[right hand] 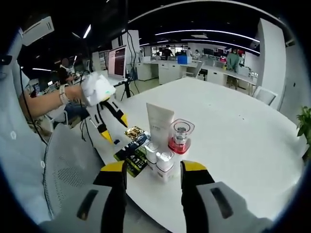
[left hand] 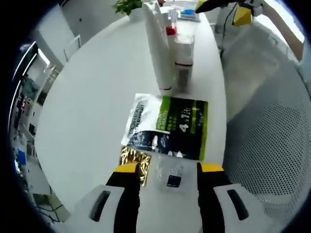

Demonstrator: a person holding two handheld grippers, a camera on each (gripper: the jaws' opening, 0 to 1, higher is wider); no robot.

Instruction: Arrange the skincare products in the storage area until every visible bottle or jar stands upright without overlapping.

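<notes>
Skincare cluster (right hand: pixel 165 141): upright, frame centre, right gripper view. Green sachet (left hand: pixel 170 127) flat on surface (left hand: pixel 87 97), mid-frame. Left gripper (left hand: pixel 167 170) fingers open, empty; right gripper (right hand: pixel 153 170) likewise. You pinch sachet edge, lift clear of bottles.

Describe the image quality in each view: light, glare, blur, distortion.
Left gripper view: bright, washed-out white table; the tall white tube is overexposed and soft, and the flat green packet is slightly blurred. Right gripper view: dim room with bright ceiling strips, the table edge curved by the fisheye, the bottles fairly sharp.
</notes>
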